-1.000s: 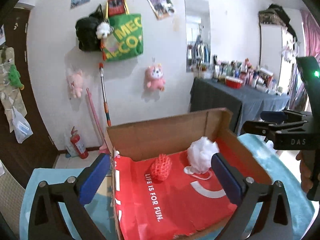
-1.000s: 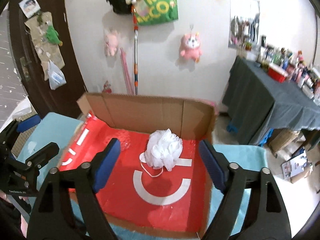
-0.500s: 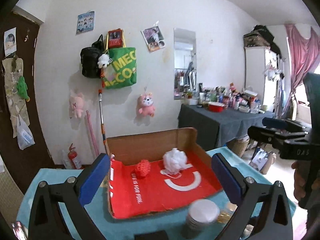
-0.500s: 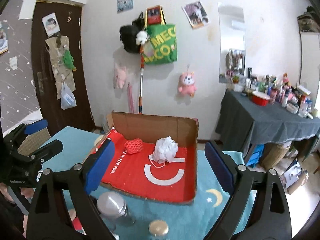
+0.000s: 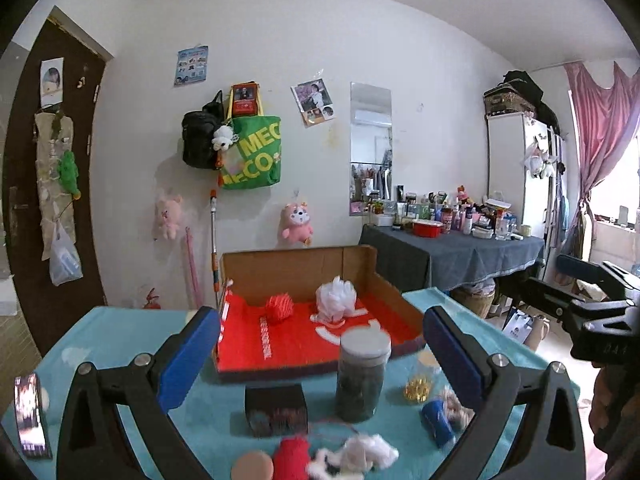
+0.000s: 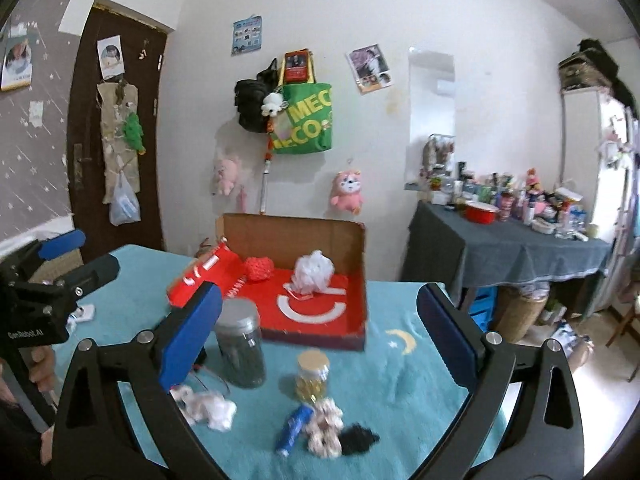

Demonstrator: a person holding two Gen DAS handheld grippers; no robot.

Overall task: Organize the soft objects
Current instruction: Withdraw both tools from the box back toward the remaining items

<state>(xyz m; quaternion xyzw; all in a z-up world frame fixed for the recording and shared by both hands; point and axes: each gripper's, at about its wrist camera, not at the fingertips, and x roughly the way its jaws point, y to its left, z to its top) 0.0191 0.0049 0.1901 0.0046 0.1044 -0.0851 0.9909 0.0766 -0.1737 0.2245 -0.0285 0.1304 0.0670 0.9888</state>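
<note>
Since both grippers pulled back from the red-lined cardboard box [image 6: 320, 312], where the white mesh puff [image 6: 313, 270] and red mesh ball [image 6: 258, 268] lie, the next pick awaits. Left gripper [image 5: 318, 350] gapes wide, empty; right gripper [image 6: 320, 332] jaws are opening, empty. Only the right view shows the black fluffy tuft [image 6: 358, 436] on the teal tabletop [image 6: 400, 376].

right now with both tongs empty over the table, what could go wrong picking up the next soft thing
1. The tall dark jar and the small yellow jar stand between the soft pieces and the red box; a low carry could topple them.
2. The blue tube lies against the cream scrunchie, so the right tongs, whose jaws are opening, may grab both.
3. The white fluffy piece looks loose and may snag or trail.
</note>
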